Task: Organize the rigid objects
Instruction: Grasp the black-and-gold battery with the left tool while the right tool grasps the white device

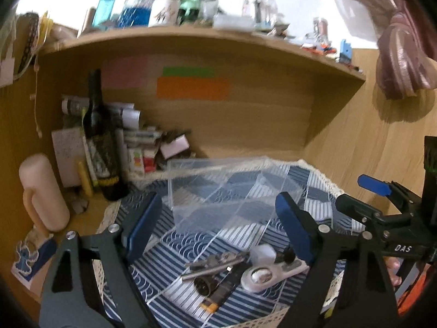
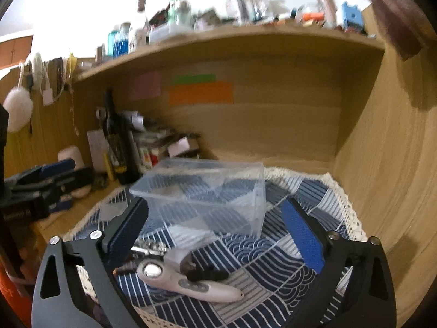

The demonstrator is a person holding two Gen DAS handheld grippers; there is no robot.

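A clear plastic divided box (image 1: 232, 188) stands open on a blue patterned cloth (image 1: 177, 262), also in the right wrist view (image 2: 207, 191). In front of it lies a small pile: a white handheld device (image 1: 270, 270) with a round metal button, a metal tool (image 1: 215, 265) and a dark stick with a yellow end (image 1: 218, 289). The white device (image 2: 191, 284) lies low between the right fingers. My left gripper (image 1: 218, 227) is open and empty above the pile. My right gripper (image 2: 215, 232) is open and empty, also seen in the left wrist view (image 1: 382, 191).
A dark bottle (image 1: 101, 147), boxes and tubes (image 1: 142, 142) and a pale mug (image 1: 41, 191) crowd the desk's back left. A wooden shelf (image 1: 218, 38) with bottles hangs overhead. A wooden wall (image 2: 387, 164) closes the right side.
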